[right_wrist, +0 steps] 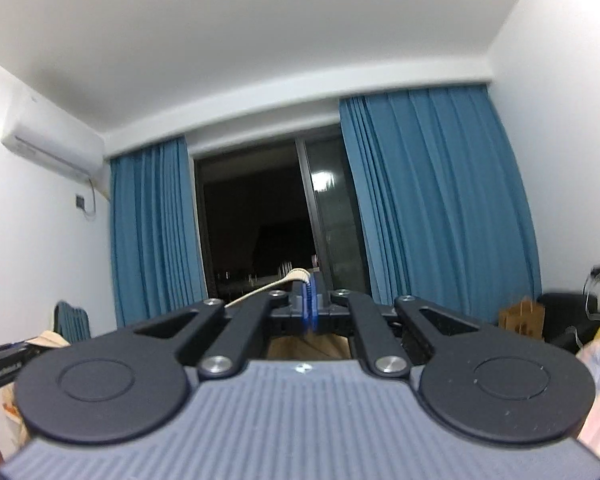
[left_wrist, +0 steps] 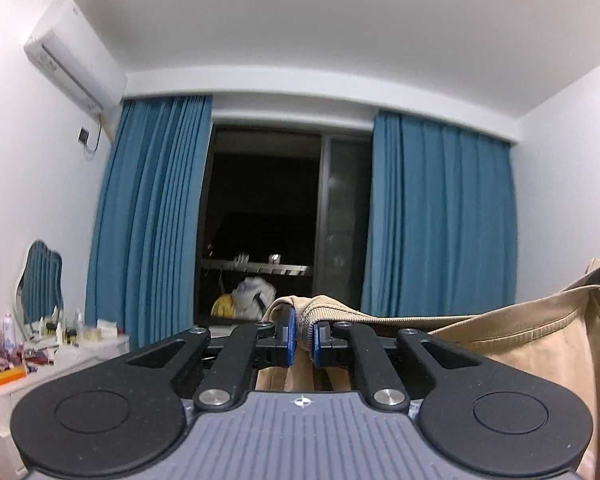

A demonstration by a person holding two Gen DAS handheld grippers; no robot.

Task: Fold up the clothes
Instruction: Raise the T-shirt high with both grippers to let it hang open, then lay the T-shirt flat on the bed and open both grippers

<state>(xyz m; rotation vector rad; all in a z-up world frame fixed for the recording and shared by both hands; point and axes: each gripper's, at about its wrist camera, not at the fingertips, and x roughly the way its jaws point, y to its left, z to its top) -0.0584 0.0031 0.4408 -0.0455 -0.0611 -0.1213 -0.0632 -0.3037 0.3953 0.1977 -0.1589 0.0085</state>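
Curtained room; jaws pinching beige garment (left_wrist: pixel 512 332).

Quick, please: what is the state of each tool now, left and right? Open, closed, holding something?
Left tool: closed on the ribbed edge of the beige garment.
Right tool: closed on a thin edge of the same beige garment.

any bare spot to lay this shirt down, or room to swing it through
No bare surface shows. The dressing table at lower left is crowded with bottles and boxes up to its mirror. Open air for swinging lies ahead, toward the window between the blue curtains. Both the left gripper and right gripper are shut on the beige shirt.
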